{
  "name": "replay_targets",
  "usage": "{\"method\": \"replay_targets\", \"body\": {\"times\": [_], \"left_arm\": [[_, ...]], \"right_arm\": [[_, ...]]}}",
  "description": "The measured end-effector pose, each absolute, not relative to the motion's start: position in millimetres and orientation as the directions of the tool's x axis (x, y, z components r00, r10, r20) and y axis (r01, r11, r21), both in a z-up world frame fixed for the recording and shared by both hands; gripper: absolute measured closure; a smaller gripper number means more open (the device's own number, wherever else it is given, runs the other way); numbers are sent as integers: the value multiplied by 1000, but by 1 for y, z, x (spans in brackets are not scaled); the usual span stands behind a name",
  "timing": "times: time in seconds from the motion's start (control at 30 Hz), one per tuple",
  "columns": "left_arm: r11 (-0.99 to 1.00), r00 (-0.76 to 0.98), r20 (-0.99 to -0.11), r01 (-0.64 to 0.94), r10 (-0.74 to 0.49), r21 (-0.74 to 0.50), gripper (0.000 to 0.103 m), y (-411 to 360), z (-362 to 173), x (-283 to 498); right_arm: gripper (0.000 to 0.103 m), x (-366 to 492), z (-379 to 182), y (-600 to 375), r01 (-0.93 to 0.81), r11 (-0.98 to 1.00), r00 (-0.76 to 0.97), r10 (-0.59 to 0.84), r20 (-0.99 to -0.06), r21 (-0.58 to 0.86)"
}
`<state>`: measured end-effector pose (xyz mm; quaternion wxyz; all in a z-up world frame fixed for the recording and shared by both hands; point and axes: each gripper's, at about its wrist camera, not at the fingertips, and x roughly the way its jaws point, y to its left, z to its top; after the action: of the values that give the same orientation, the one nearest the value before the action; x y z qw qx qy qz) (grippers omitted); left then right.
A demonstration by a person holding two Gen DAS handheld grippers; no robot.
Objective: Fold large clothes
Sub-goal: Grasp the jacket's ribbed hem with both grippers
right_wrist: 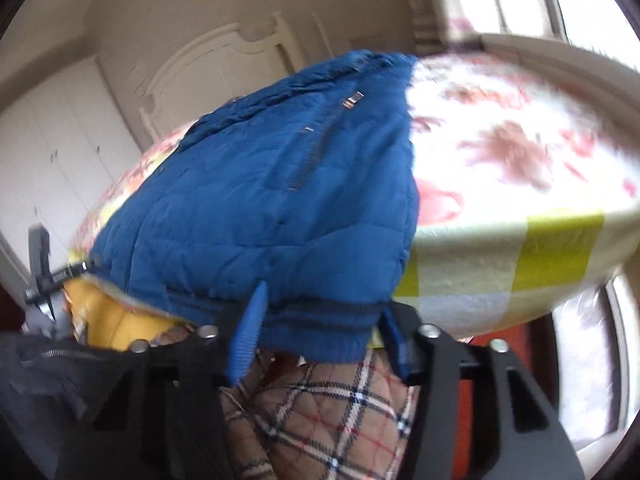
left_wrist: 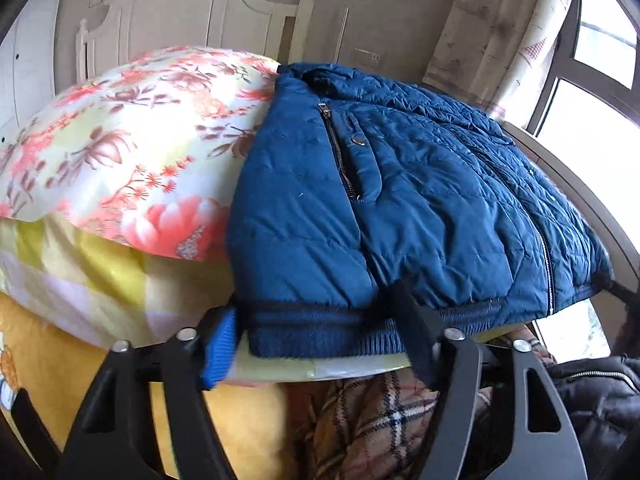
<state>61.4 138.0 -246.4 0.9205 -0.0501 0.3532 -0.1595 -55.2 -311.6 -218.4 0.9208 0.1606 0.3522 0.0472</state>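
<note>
A blue quilted jacket [left_wrist: 400,208] lies on a bed, zipped front up, ribbed hem toward me. It also shows in the right wrist view [right_wrist: 272,208]. My left gripper [left_wrist: 320,340] is open, its fingers wide apart at either side of the hem's left part, one blue pad [left_wrist: 220,348] beside the hem corner. My right gripper [right_wrist: 320,340] is open with its blue pads [right_wrist: 248,332] straddling the hem's right end. Neither holds the cloth. The right view is blurred.
A floral and yellow-checked quilt [left_wrist: 120,152] covers the bed under the jacket. A tan plaid garment [right_wrist: 320,412] and a black puffer jacket [left_wrist: 600,396] lie below the bed edge. A white headboard [left_wrist: 180,12] and a window [left_wrist: 600,60] stand behind.
</note>
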Motion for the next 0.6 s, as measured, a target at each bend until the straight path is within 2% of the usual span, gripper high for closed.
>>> {"method": "replay_targets", "body": {"times": [0.1, 0.17, 0.2, 0.27, 0.3, 0.33, 0.4, 0.57, 0.6], "left_arm": [[925, 676, -632, 256, -379, -281, 37, 147, -250, 67], [926, 673, -636, 267, -378, -268, 36, 143, -249, 69], [928, 673, -638, 276, -373, -252, 29, 139, -249, 69], [928, 670, -642, 279, -373, -249, 28, 135, -250, 72], [923, 671, -633, 282, -386, -264, 33, 135, -248, 72], [918, 687, -609, 290, -397, -271, 50, 136, -244, 68], [917, 714, -576, 298, -398, -265, 56, 139, -236, 60], [918, 698, -597, 278, -395, -283, 53, 143, -242, 69], [919, 698, -599, 277, -393, -280, 46, 141, -244, 70]], "right_arm": [[62, -57, -204, -305, -6, 957, 762, 194, -618, 292], [62, -55, -202, -304, -8, 956, 764, 195, -615, 293], [62, -53, -202, -304, -8, 955, 764, 196, -615, 295], [60, -52, -204, -305, -6, 951, 766, 203, -610, 309], [61, -52, -204, -306, -8, 947, 770, 211, -603, 321], [61, -54, -204, -306, -11, 945, 773, 216, -597, 328], [61, -54, -205, -309, -16, 944, 775, 221, -592, 331], [59, -54, -207, -310, -18, 941, 778, 226, -586, 338], [58, -54, -208, -310, -17, 940, 780, 226, -583, 341]]}}
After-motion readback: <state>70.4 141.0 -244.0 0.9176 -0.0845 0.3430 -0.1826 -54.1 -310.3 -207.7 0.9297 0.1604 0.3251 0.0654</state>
